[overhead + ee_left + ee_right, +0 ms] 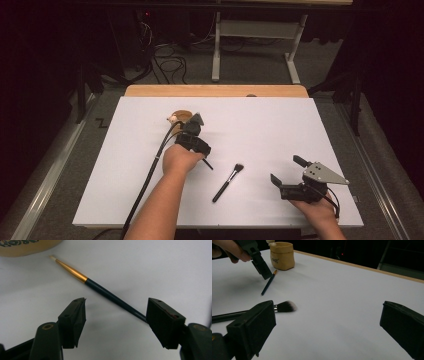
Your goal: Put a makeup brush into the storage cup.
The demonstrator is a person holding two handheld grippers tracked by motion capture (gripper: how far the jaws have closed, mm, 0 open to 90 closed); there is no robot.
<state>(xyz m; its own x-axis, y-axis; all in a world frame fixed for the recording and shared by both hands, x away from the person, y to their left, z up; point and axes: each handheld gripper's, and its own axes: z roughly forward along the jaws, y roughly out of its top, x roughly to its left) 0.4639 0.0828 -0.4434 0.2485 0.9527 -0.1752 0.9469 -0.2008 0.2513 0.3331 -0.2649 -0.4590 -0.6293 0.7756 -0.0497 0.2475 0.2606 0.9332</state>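
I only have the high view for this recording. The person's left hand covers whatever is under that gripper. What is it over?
Observer: The left gripper is open over a thin brush that lies flat on the table; a dark handle, a gold ferrule, a pale tip.
Operator: Are the jaws touching it?
Observer: The handle's end runs behind one jaw; contact can't be told.
Operator: And that tan thing beyond the hand?
Observer: A small tan pot with lettering on its side, just past the brush tip.
Operator: The right gripper?
Observer: The right gripper is open, nothing between its jaws; the fluffy brush lies beside one jaw.

Matt white table, glossy gold-ferruled brush
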